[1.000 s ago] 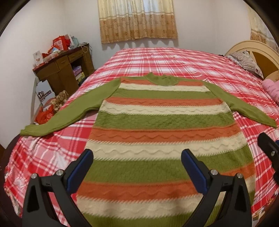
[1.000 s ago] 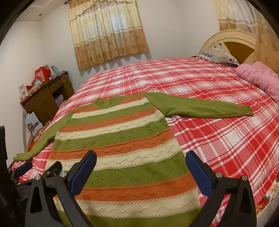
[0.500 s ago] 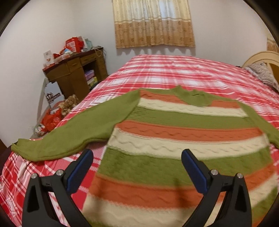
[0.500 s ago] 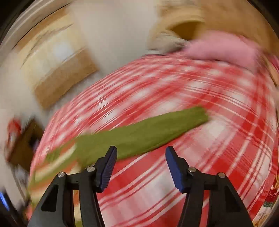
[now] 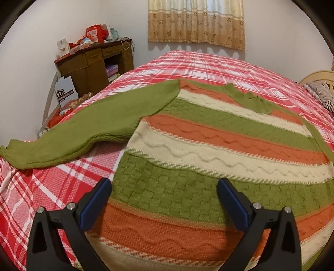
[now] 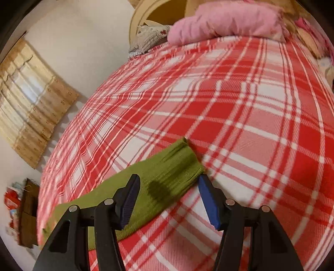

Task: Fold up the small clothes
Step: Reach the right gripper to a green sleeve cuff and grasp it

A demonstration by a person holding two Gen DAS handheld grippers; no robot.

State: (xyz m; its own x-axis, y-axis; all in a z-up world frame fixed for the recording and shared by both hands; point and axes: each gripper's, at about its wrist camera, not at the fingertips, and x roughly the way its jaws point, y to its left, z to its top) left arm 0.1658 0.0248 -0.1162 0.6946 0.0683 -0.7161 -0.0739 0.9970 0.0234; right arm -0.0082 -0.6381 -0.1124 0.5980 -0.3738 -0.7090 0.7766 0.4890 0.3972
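Note:
A green, orange and cream striped sweater (image 5: 208,150) lies flat on the red plaid bed. Its left green sleeve (image 5: 87,129) stretches out to the left edge of the bed. My left gripper (image 5: 163,200) is open and empty, low over the sweater's body near its left side. In the right wrist view the right green sleeve (image 6: 158,183) lies on the bedspread with its cuff (image 6: 185,160) just ahead. My right gripper (image 6: 168,198) is open, its jaws on either side of the sleeve near the cuff, close above it.
A brown cabinet (image 5: 94,62) with red boxes stands left of the bed. A curtain (image 5: 196,20) hangs behind. A pink pillow (image 6: 225,18) and the headboard (image 6: 146,12) are at the bed's head. The red plaid bedspread (image 6: 250,114) spreads beyond the sleeve.
My left gripper has moved forward and left, lower over the sweater. My right gripper has swung right to the right sleeve's cuff and dropped close to it, its jaws narrower than a second ago.

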